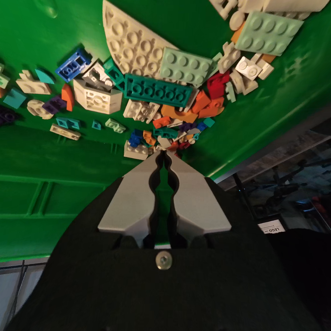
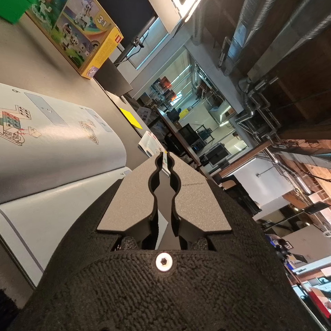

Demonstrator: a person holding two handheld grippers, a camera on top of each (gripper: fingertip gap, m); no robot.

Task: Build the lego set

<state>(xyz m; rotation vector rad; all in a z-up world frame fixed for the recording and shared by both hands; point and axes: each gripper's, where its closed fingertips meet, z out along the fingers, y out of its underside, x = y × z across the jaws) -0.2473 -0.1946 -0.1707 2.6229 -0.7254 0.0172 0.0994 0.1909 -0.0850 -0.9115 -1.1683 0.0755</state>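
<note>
Left gripper [image 1: 163, 152], lower centre: jaws nearly closed, tips at the near edge of the loose mixed-colour brick pile [image 1: 172, 129]; whether a piece is pinched cannot be told. Beyond, mid-frame, a teal studded plate [image 1: 158, 90] and a large white rounded plate [image 1: 132, 44] lie unjoined on the green plastic tray [image 1: 35, 161]

Right gripper [image 2: 165, 155]: narrow gap, holding nothing, beside the open instruction booklet [image 2: 62, 143]; the printed set box [image 2: 80, 35] sits upper left. Judgement: early, no assembly visible
</note>
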